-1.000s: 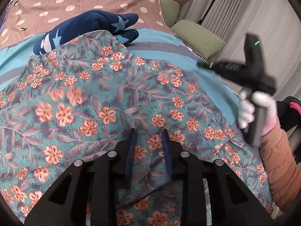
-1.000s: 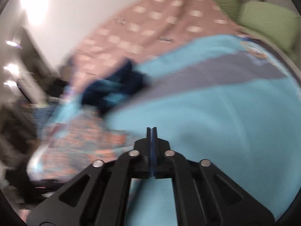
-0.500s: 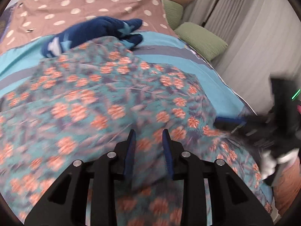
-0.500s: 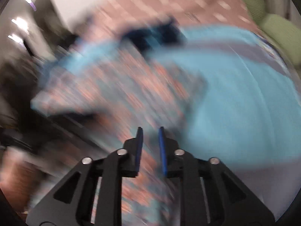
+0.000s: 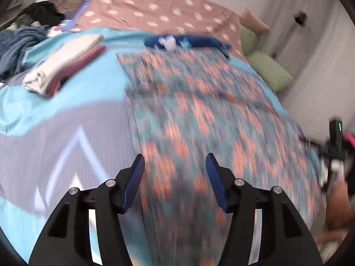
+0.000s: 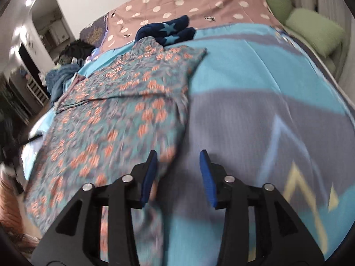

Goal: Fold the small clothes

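Both grippers have swung out to opposite side edges of the floral garment (image 6: 115, 115) since a second ago, and their jaws have just been opening: the left gripper (image 5: 175, 177) now stands wide with the garment's left edge running up between its pads but not pinched, and the right gripper (image 6: 178, 173) stands moderately apart at the garment's right edge, its left pad over the cloth, nothing clamped. That garment lies spread lengthwise down the middle of the bed (image 6: 255, 77), on the blue patterned cover, its far end touching a navy star-print piece (image 6: 168, 31) near the polka-dot sheet (image 6: 199, 0). Off toward the bed's left edge sits a folded stack (image 5: 64, 64) of pale and maroon items, with a heap of dark clothes (image 5: 20, 42) beyond it. Judging from this, the step in hand is taking both side edges for the next fold. To do it well, each gripper should come down squarely on the hem, bite only the garment and not the cover beneath, and take matching points so the fold lands straight; the left view is blurred, so exact contact there is unclear.
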